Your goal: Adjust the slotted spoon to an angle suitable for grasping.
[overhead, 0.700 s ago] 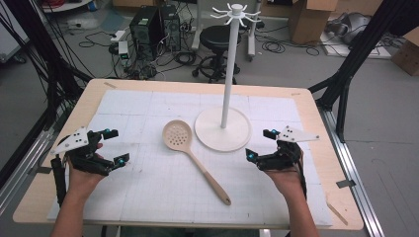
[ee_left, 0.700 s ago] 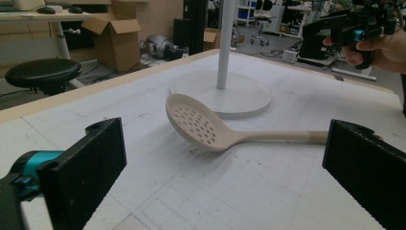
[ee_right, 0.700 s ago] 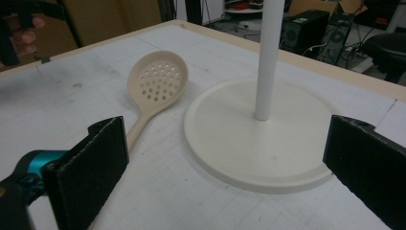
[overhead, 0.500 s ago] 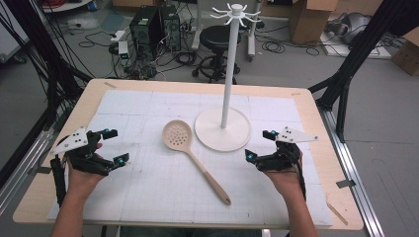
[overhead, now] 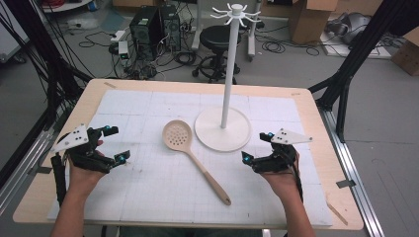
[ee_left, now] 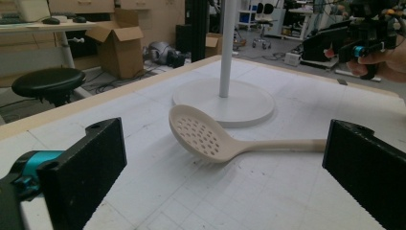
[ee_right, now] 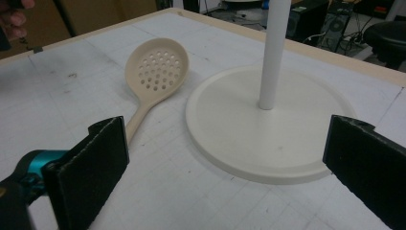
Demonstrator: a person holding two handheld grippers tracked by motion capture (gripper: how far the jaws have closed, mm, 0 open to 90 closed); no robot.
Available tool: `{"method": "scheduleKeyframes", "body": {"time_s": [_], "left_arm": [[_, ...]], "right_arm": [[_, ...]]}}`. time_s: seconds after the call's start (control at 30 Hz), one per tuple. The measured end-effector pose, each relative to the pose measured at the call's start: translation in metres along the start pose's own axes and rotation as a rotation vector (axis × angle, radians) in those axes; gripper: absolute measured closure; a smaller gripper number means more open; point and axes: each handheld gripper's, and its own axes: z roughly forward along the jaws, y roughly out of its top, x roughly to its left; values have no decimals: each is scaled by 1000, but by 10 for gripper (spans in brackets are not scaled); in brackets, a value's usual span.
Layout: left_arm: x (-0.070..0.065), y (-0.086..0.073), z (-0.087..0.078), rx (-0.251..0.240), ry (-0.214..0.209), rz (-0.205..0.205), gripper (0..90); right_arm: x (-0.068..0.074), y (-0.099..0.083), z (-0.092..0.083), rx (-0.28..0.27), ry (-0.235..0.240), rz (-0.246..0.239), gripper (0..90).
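Two grippers rest low over the table, both with jaws spread wide and nothing between them: the left gripper (overhead: 114,144) near the left edge, the right gripper (overhead: 257,146) just right of the stand's base. Between them a beige slotted spoon (overhead: 191,154) lies flat on the white gridded mat (overhead: 148,187), its perforated bowl just beside the round base of the white hook stand (overhead: 225,123), whether touching is hard to tell. In the right gripper view the spoon's handle end is hidden behind a jaw, and the stand's pole is cut off above. Beyond the wooden table (overhead: 316,113) are a black stool (overhead: 217,37), computer towers (overhead: 153,27), cardboard boxes and loose cables on grey floor.
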Motion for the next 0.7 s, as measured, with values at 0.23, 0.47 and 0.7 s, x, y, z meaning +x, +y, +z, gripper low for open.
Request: {"method": "scheduleKeyframes", "body": {"time_s": [0.23,0.47,0.7], "left_arm": [[-4,3,-2,2,-1,6,17],[-6,2,-1,22,-13,10,17],[-7,3,-1,17,-14,11,16]], "right_arm": [[6,3,7,21,10,-17,48],[15,5,20,56,47,-31,156],[26,6,34,100,76,-53,208]]}}
